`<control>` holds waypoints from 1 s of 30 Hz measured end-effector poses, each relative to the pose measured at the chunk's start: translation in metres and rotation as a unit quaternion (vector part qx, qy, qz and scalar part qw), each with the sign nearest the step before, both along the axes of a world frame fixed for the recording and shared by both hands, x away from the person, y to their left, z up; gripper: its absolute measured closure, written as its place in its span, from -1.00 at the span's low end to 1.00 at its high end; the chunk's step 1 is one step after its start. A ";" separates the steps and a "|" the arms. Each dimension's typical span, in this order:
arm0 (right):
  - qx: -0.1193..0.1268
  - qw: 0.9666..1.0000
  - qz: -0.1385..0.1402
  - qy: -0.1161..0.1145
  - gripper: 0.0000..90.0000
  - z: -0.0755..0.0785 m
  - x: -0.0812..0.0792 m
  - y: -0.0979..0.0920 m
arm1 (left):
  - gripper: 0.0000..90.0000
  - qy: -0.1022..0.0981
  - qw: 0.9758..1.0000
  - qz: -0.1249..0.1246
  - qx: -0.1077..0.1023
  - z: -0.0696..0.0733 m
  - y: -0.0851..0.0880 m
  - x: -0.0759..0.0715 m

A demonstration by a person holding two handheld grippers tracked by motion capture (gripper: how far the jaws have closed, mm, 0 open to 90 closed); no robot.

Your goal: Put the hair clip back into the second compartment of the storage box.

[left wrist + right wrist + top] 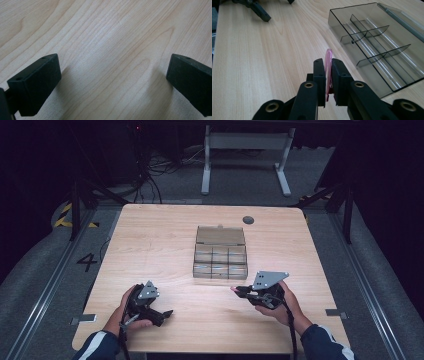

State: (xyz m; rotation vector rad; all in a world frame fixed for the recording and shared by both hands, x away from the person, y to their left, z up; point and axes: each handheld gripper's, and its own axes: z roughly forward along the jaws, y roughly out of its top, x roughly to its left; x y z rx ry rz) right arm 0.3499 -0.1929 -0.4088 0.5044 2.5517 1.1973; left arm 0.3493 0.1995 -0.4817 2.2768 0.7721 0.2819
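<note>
On the table (150, 245), a clear divided box (374, 42) was cut off at the right gripper view's edge. A thin pink piece (328, 65), partly hidden, was held edge-up, pointing forward, by the right gripper (328, 75) just beside the box. The left gripper (112, 75) was spread wide over bare wood.

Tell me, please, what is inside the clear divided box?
The compartments of the box look empty, showing only dividers. The pink piece is outside, clamped in the right tongs, its lower part covered.
</note>
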 end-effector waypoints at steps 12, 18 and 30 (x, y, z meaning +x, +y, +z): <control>0.002 1.000 -0.009 -0.004 0.84 0.013 0.015 0.001 | -1.00 0.000 1.000 0.000 0.000 0.000 0.000 0.000; -0.002 1.000 -0.020 -0.011 0.84 0.022 0.029 0.003 | -1.00 0.000 1.000 0.000 0.000 0.000 0.000 0.000; 0.000 1.000 -0.026 -0.012 0.84 0.032 0.051 0.015 | -1.00 0.000 1.000 0.000 0.000 0.000 0.000 0.000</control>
